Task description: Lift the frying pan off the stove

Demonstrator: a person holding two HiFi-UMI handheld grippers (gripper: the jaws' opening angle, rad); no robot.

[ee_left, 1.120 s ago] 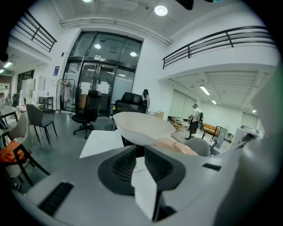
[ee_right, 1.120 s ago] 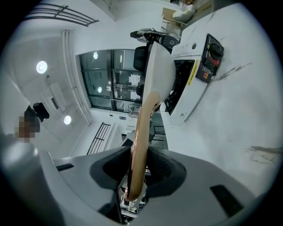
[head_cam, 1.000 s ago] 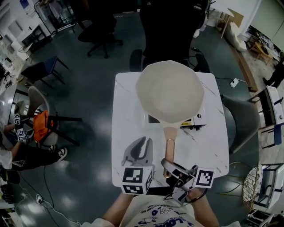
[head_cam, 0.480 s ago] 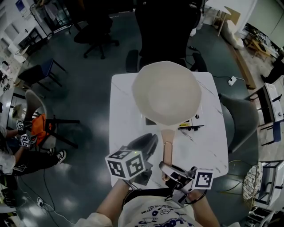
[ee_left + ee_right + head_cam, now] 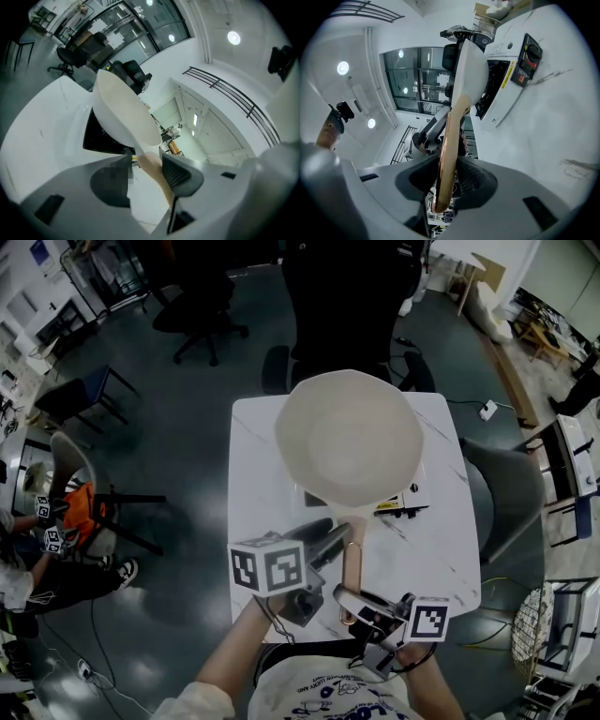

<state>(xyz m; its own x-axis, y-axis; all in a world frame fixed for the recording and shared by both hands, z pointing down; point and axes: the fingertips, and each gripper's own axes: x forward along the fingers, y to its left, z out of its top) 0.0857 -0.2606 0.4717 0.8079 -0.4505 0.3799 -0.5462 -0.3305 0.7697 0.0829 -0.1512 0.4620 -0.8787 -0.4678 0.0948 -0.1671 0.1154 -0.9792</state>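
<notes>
A cream frying pan point(image 5: 349, 435) lies over a small white stove point(image 5: 409, 502) on the white table point(image 5: 258, 474); I cannot tell whether it rests on the burner. Its copper handle point(image 5: 353, 563) points toward me. My right gripper point(image 5: 354, 602) is shut on the handle's end point(image 5: 446, 154), with a dark pad on each side. My left gripper point(image 5: 330, 540) reaches in from the left. Its jaws are opening with the handle point(image 5: 151, 168) between them, close against the right pad point(image 5: 182, 176) and with a gap on the other side. The stove point(image 5: 95, 137) shows under the pan point(image 5: 124, 112).
A person in black point(image 5: 347, 296) stands at the table's far edge. A grey chair point(image 5: 508, 495) is to the right, and a chair with an orange bag point(image 5: 86, 509) to the left. The stove's control knob point(image 5: 530, 50) faces the table's right side.
The left gripper has risen from the table's front edge and swung right to the pan's handle, and its jaws have opened round it. The right gripper and the pan have hardly moved.
</notes>
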